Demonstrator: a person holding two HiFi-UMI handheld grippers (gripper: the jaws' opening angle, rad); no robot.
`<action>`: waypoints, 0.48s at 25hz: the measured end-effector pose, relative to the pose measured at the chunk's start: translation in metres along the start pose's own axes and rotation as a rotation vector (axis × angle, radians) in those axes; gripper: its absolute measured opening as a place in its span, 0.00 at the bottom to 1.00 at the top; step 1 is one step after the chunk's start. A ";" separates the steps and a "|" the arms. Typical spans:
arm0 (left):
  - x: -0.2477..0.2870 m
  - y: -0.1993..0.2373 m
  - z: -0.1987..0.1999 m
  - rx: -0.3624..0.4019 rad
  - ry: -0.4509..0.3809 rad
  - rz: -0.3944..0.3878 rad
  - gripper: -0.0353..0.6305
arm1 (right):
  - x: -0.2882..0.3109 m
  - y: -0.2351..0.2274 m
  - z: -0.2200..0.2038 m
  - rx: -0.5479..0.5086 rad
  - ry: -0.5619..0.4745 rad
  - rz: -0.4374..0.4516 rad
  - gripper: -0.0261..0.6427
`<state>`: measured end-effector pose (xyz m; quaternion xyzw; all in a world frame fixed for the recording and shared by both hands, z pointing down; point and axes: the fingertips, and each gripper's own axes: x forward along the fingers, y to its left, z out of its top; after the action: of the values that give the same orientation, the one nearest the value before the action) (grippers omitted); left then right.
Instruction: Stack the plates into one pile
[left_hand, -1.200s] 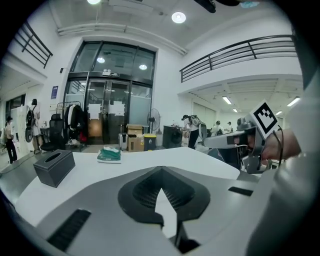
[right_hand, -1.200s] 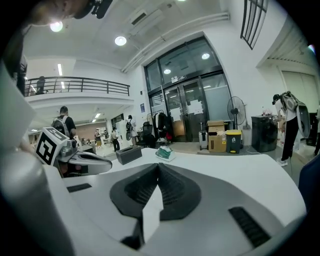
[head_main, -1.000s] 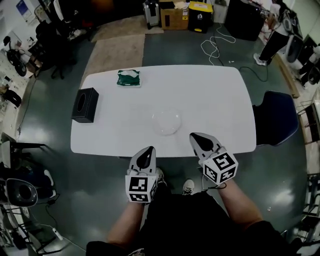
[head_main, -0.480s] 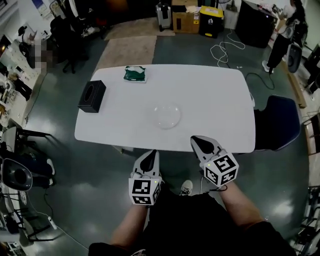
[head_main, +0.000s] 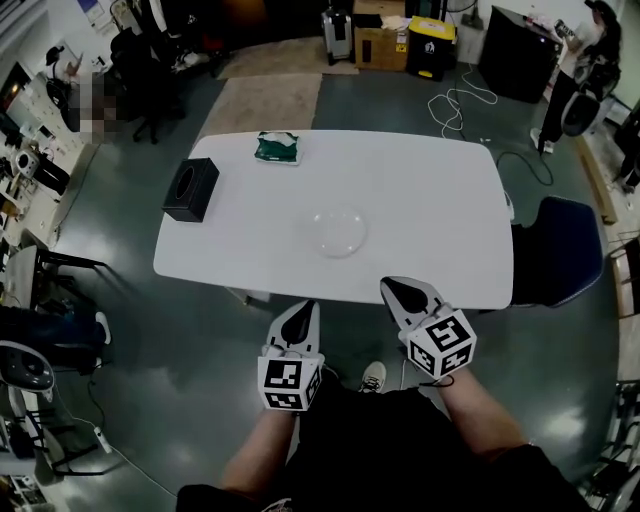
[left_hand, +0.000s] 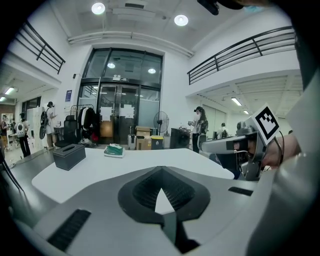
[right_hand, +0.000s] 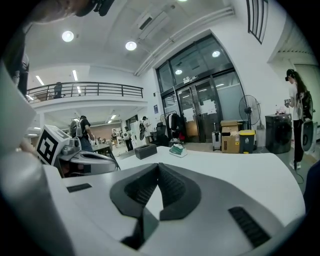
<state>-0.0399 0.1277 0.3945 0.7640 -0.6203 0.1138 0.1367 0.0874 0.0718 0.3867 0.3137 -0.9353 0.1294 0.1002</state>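
1. Plates (head_main: 337, 231) are seen as one clear round pile near the middle of the worktop (head_main: 430, 200).
2. Just short of the worktop's near edge, the left gripper (head_main: 300, 309) is held with its jaws closed on nothing.
3. Over that edge, the right gripper (head_main: 399, 288) is likewise closed and empty.
4. A black box (head_main: 190, 188) and a green packet (head_main: 277, 148) are set at the worktop's far left.

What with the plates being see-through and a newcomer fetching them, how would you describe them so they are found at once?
On the white table, look near the middle, a little toward the person's edge: the plates lie there on their own. They are round, flat and clear, unlike the black box at the left end and the green packet by the far edge.
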 end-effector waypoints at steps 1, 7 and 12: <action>0.000 0.000 0.000 -0.001 0.000 0.002 0.08 | 0.000 0.000 0.000 0.001 0.000 0.001 0.06; -0.001 -0.001 -0.005 -0.002 0.004 0.006 0.08 | 0.001 0.000 -0.007 0.016 0.004 0.005 0.06; -0.002 -0.004 -0.003 0.001 0.005 0.012 0.08 | -0.002 -0.001 -0.005 0.017 0.003 0.011 0.06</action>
<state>-0.0365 0.1316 0.3963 0.7601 -0.6243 0.1165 0.1373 0.0907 0.0734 0.3908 0.3094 -0.9357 0.1382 0.0981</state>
